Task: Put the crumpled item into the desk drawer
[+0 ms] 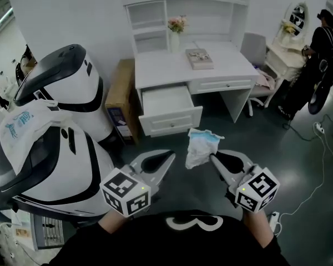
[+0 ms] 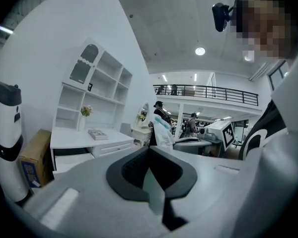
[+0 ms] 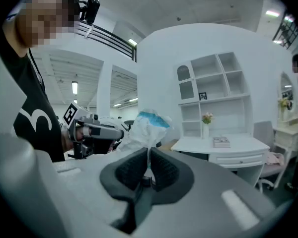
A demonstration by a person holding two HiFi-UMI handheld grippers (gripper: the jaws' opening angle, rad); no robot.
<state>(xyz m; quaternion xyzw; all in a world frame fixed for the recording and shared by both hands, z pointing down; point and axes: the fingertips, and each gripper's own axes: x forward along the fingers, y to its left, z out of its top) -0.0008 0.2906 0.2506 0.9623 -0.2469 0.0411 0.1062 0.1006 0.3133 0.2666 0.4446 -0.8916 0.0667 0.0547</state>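
Note:
The crumpled item (image 1: 200, 146), white paper with a blue patch, hangs in the air in front of the white desk (image 1: 222, 65). My right gripper (image 1: 213, 158) is shut on its lower edge. In the right gripper view the crumpled item (image 3: 147, 129) sticks up from between the pads (image 3: 131, 170). The desk drawer (image 1: 167, 107) on the left side stands pulled out and looks empty. My left gripper (image 1: 170, 159) hovers just left of the item, shut with nothing in it. Its view shows the crumpled item (image 2: 162, 131) and the drawer (image 2: 73, 160) beyond.
Two large white-and-black machines (image 1: 61, 87) stand at the left, one with a plastic bag (image 1: 22, 123) on it. A cardboard box (image 1: 122, 90) leans beside the desk. A book (image 1: 200, 58) and a flower vase (image 1: 176, 31) sit on the desktop. A person (image 1: 316, 54) stands far right.

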